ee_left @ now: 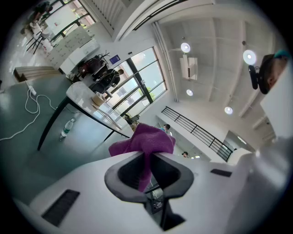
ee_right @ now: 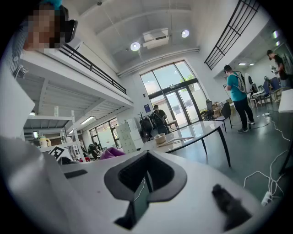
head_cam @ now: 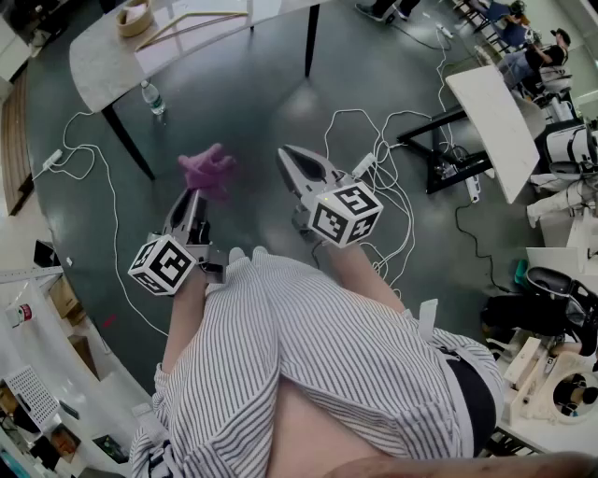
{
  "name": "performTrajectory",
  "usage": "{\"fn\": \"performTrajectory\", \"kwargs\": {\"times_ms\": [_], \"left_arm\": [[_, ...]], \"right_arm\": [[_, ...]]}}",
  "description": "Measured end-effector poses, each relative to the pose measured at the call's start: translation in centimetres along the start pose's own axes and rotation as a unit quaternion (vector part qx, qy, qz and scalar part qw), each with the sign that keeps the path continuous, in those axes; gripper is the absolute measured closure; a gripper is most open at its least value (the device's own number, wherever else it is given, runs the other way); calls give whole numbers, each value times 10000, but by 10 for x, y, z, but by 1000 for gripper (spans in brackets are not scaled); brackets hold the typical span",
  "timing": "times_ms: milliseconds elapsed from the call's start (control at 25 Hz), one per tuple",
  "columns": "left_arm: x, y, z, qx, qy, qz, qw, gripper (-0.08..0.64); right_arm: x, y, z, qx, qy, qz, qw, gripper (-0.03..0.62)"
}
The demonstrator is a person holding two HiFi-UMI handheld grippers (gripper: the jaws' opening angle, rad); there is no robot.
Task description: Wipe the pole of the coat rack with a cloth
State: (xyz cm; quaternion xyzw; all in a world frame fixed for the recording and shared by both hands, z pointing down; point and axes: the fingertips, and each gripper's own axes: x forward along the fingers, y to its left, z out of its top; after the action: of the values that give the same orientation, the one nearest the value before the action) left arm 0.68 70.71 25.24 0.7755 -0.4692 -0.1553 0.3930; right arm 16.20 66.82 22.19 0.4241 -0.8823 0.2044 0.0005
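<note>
A purple cloth (head_cam: 207, 171) sticks out in a bunch from the tips of my left gripper (head_cam: 192, 200), which is shut on it over the grey floor. In the left gripper view the cloth (ee_left: 147, 140) hangs down between the two jaws of that gripper (ee_left: 147, 154). My right gripper (head_cam: 293, 161) is held just right of the cloth, shut with nothing in it. From the right gripper (ee_right: 145, 157) view, the cloth (ee_right: 111, 152) shows to the left. A far rack hung with dark coats (ee_right: 146, 123) stands by the glass doors. No coat rack pole is near either gripper.
A white table (head_cam: 112, 58) with black legs stands ahead on the left, with a tape roll (head_cam: 134, 17) on it. A water bottle (head_cam: 154, 98) stands on the floor beside it. Cables (head_cam: 378, 159) trail across the floor. A white desk (head_cam: 493, 117) is to the right.
</note>
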Motion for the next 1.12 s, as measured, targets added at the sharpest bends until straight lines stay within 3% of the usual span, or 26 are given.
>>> {"fn": "performTrajectory", "kwargs": {"times_ms": [200, 400, 640, 800, 960, 1120], "left_arm": [[3, -1, -1, 307, 42, 45, 9995, 509], [11, 0, -8, 264, 140, 90, 9995, 509], [30, -5, -20, 347, 369, -133, 9986, 509], [37, 2, -30, -45, 348, -127, 9993, 509], [43, 14, -40, -581, 120, -70, 9982, 509], [51, 14, -53, -731, 255, -92, 9970, 509]], "right_arm": [[3, 1, -1, 248, 5, 232, 9994, 577], [6, -5, -8, 538, -8, 249, 9982, 578], [9, -9, -19, 209, 243, 307, 9990, 577], [6, -17, -30, 671, 276, 383, 9966, 577], [5, -36, -47, 683, 473, 99, 9965, 577], [6, -49, -58, 827, 599, 6, 9948, 577]]}}
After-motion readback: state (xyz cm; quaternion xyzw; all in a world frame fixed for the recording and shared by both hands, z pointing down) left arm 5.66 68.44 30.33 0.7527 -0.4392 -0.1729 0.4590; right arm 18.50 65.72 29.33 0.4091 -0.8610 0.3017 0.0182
